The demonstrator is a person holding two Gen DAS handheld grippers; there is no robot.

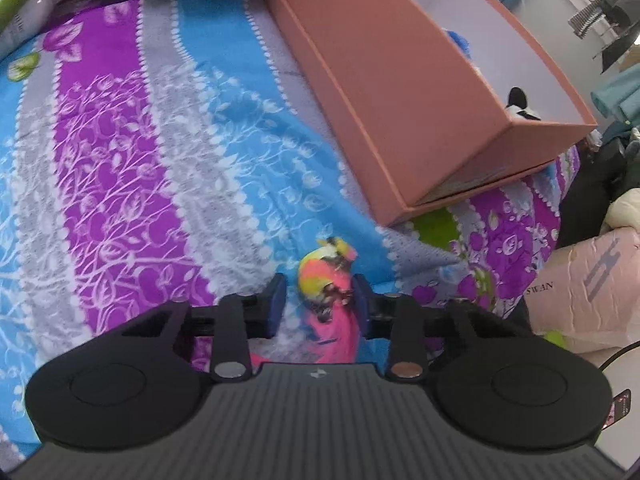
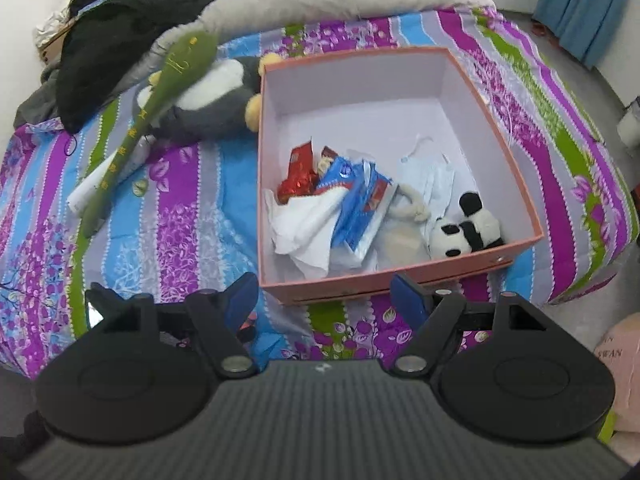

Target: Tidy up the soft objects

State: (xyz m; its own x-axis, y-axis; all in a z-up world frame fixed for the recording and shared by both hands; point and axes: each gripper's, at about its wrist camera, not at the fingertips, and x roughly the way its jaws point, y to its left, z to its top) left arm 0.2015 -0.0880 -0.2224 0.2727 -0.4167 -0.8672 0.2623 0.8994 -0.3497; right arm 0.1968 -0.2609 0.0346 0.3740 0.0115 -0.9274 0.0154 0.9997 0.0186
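Bed: striped floral quilt (image 1: 120, 160) carries my pink box (image 2: 400, 280).
Left gripper (image 1: 320, 300): jaws flank the neon toy (image 1: 324, 276), right pad touching, left apart.
Right gripper (image 2: 324, 300): released, empty.
Risk: lopsided pinch may squirt the toy sideways.

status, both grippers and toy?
Left gripper around pink-yellow toy on bedspread, left pad clear. Right gripper open, empty, before box. Nothing blocking.
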